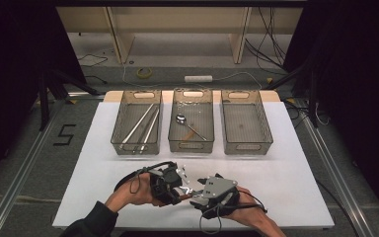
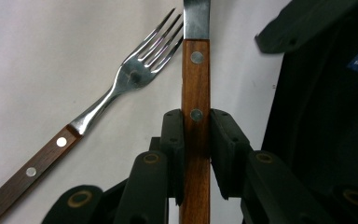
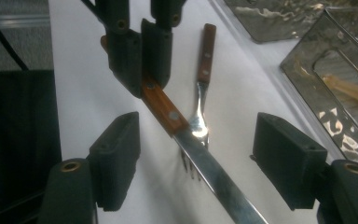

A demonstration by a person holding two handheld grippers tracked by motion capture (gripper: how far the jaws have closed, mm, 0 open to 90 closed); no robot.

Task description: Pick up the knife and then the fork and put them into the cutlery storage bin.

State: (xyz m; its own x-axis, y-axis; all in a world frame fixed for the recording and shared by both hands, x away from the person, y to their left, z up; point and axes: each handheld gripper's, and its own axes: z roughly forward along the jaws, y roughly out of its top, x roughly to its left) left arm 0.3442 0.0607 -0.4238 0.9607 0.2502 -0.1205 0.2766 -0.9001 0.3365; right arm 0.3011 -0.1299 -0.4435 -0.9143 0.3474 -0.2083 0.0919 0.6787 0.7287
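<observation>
My left gripper [image 2: 196,122] is shut on the wooden handle of a knife [image 2: 196,79], whose steel blade points away from it. In the right gripper view the blade [image 3: 214,179] runs between the wide-apart jaws of my right gripper [image 3: 200,144], and neither pad touches it. A fork [image 3: 204,70] with a wooden handle lies flat on the white tabletop under the knife, its tines beneath the blade. In the high view the left gripper [image 1: 170,185] and right gripper [image 1: 212,192] face each other near the table's front edge, with the knife [image 1: 187,191] between them.
Three clear trays stand in a row at the back of the white tabletop [image 1: 286,173]. The left tray [image 1: 116,133] holds long metal utensils, the middle tray [image 1: 191,148] a spoon and another piece, and the right tray [image 1: 246,148] holds nothing.
</observation>
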